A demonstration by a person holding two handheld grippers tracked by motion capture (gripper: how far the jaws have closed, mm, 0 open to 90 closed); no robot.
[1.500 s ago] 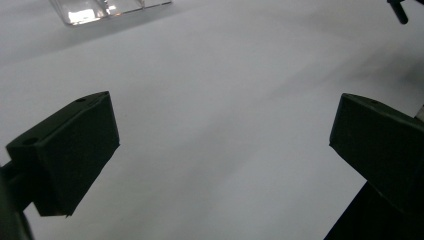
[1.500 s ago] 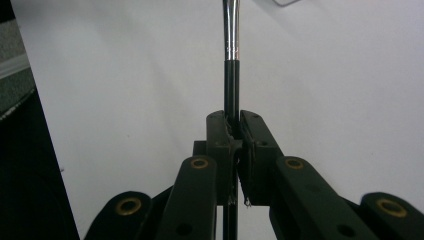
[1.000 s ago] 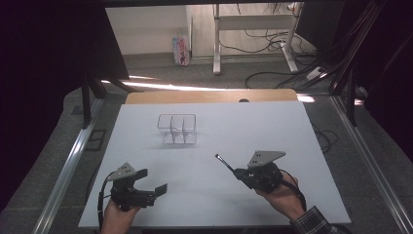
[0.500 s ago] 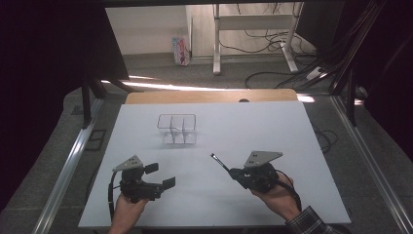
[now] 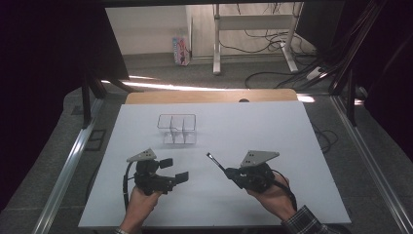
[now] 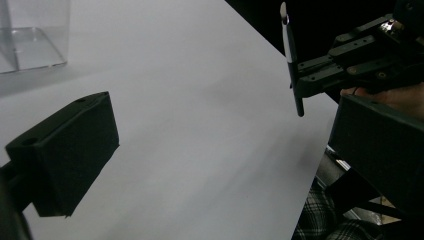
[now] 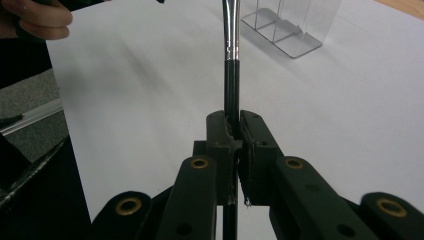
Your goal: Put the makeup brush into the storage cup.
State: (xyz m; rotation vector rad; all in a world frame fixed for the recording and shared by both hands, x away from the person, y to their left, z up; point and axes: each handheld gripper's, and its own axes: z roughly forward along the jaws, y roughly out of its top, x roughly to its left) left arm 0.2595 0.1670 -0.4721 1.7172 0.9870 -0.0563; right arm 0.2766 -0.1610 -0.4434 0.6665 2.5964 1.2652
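A thin brush (image 5: pixel 215 161) with a black handle and silver ferrule is clamped in my right gripper (image 5: pixel 228 171), pointing up-left over the white table (image 5: pixel 253 126). In the right gripper view the jaws are shut on the handle (image 7: pixel 230 95) at the right gripper (image 7: pixel 232 131). My left gripper (image 5: pixel 174 170) hovers low at the front left, open with nothing between its jaws; its own view shows the left gripper (image 6: pixel 220 150) facing the brush (image 6: pixel 287 35). A clear compartmented organizer (image 5: pixel 177 129) stands behind both, also seen as the organizer (image 6: pixel 30 35) and the organizer (image 7: pixel 290 25).
The table's wooden back edge (image 5: pixel 209 96) lies beyond the white sheet. Metal rails (image 5: pixel 68 165) run along both sides. Cables and a desk frame (image 5: pixel 253 29) sit on the floor behind. White surface stretches free to the right of the organizer.
My left gripper has moved right and slightly away from the front edge, closer to the brush tip. The right gripper has stayed almost in place, still holding the brush.
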